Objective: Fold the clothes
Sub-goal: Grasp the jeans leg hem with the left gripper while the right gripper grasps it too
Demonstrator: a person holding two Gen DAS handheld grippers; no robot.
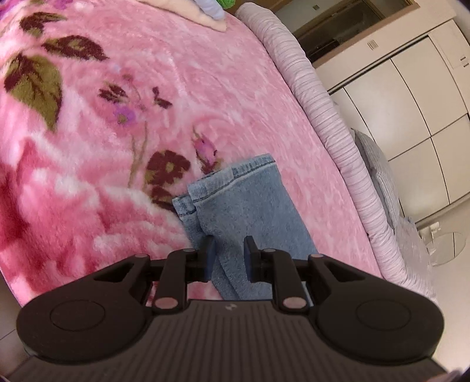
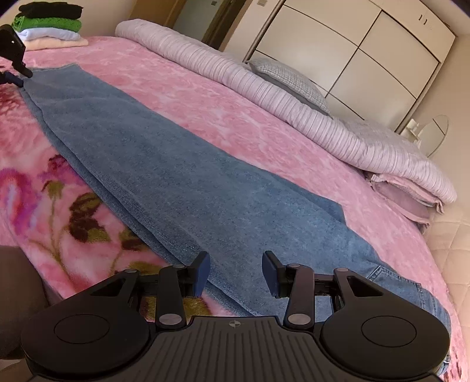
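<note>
A pair of blue jeans [image 2: 164, 158] lies folded lengthwise, leg on leg, flat across the pink floral blanket [image 2: 235, 111]. In the left wrist view the leg hems [image 1: 235, 191] lie just ahead of my left gripper [image 1: 229, 255], which is open and empty above the leg ends. In the right wrist view my right gripper [image 2: 236, 273] is open and empty just above the waist end, near the pocket [image 2: 390, 279]. The left gripper also shows in the right wrist view [image 2: 14, 58], at the far hem end.
A stack of folded clothes [image 2: 50, 26] sits at the blanket's far corner. A rolled striped lilac duvet [image 2: 264, 97] and a pillow [image 2: 293, 79] lie along the bed's far side. White wardrobe doors [image 2: 367, 53] stand behind.
</note>
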